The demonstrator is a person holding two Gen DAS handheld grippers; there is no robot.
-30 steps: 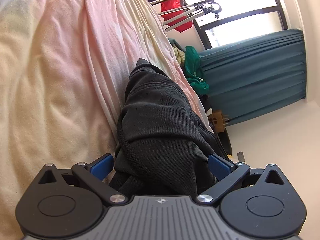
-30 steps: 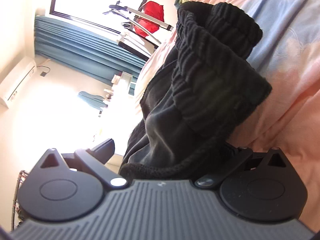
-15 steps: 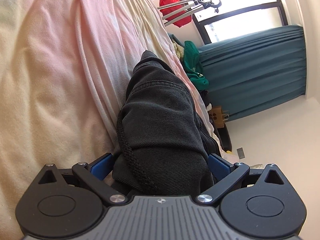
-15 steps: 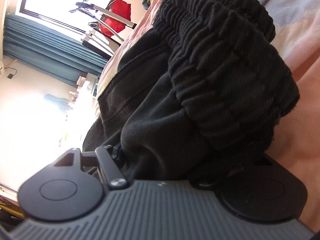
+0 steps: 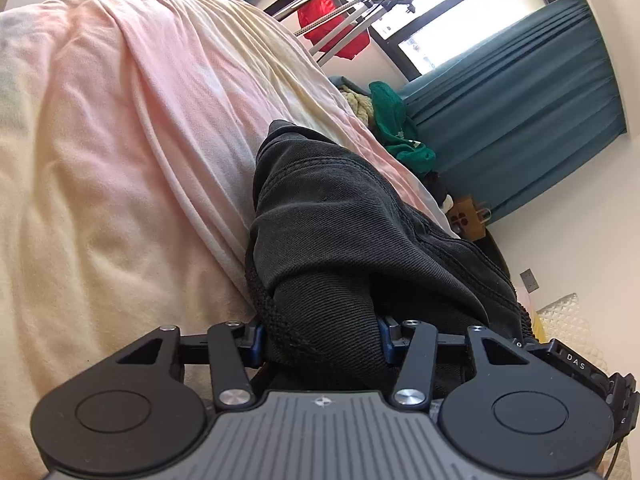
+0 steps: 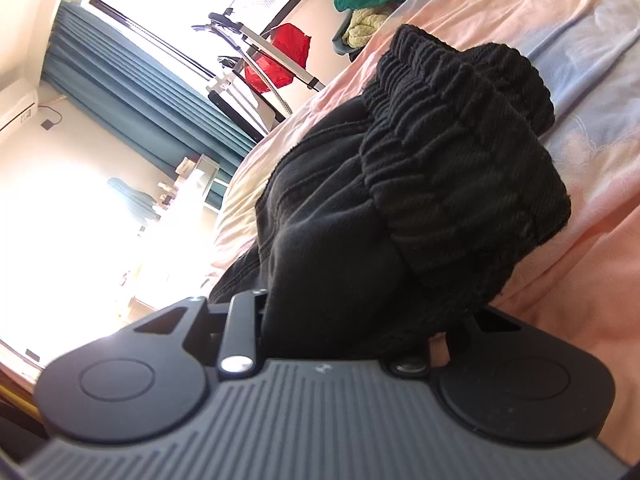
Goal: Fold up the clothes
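Garment (image 5: 344, 216) bunched on the bed (image 5: 120, 160), one end between each claw's fingers, clothes pile (image 5: 400, 128) at the bed's far edge, curtain (image 5: 520, 112) behind.

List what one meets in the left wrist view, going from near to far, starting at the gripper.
Left gripper, its jaws closing on the black garment → pink bedsheet → green clothes → red item on the rack → window.

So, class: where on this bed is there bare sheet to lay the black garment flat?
Bare sheet lies open left of the black garment in the left wrist view. It is crowded at the far end, where a green clothes pile sits beside the teal curtain.
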